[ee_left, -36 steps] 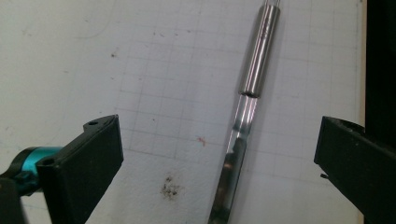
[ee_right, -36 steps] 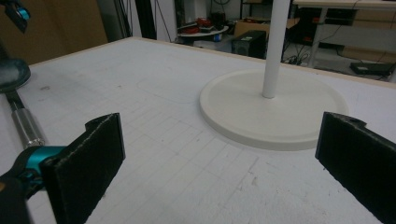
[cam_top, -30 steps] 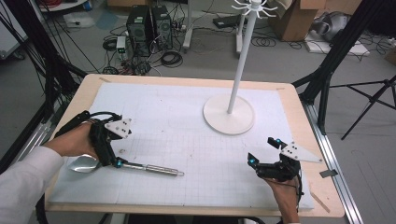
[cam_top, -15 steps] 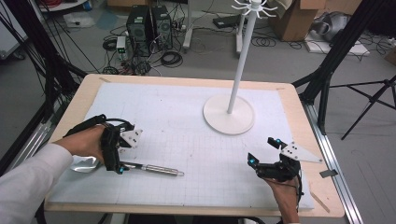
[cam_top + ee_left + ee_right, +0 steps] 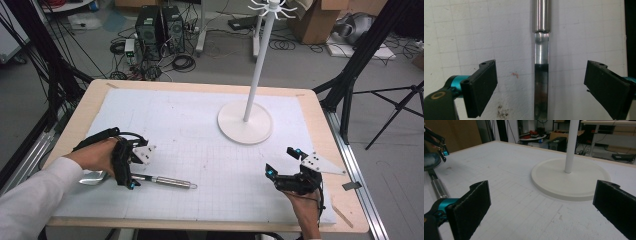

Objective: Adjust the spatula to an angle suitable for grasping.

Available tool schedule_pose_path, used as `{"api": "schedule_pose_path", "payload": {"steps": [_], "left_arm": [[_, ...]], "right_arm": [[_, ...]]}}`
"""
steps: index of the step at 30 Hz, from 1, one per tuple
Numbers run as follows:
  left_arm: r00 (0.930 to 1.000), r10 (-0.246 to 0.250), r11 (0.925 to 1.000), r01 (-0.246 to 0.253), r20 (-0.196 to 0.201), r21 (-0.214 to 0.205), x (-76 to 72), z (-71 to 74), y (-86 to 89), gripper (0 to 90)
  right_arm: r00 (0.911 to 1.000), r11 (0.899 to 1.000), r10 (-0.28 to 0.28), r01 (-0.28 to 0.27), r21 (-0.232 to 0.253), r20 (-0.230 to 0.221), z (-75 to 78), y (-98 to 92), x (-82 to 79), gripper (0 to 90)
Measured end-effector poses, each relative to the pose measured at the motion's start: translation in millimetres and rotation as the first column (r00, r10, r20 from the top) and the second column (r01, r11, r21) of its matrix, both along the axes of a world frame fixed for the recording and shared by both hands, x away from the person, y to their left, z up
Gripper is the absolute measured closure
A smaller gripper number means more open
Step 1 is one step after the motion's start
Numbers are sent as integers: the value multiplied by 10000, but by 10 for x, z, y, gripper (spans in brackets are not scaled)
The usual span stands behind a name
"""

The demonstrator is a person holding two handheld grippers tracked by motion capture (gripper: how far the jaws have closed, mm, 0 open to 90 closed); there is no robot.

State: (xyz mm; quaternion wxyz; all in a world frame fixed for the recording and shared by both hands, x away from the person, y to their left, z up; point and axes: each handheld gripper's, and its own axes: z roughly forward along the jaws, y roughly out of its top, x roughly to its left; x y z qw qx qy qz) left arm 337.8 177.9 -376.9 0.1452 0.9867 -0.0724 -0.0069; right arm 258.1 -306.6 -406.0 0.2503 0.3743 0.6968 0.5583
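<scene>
At the table's (image 5: 200,100) near edge the right tool (image 5: 284,164) hovers with jaws wide and nothing between them, while the left tool (image 5: 131,176), jaws apart but just closing, straddles the neck of the ladle (image 5: 165,180) lying flat, the white stand (image 5: 245,122) beyond.
</scene>
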Motion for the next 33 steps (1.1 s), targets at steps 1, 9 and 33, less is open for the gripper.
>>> {"api": "schedule_pose_path", "payload": {"steps": [1,9,33], "left_arm": [[9998,125,9999,-125,-130,-53,-7,-17,8,124],[9998,118,9999,-117,-184,96,-16,-148,32,170],[9991,377,9955,-357,-214,883,-11,-249,-43,487]], "right_arm": [[10000,10000,-3,3,1,2,0,0,0,4],[10000,10000,19,-19,-43,29,-2,2,5,3],[10000,10000,35,-35,-41,-15,-8,11,12,4]]}}
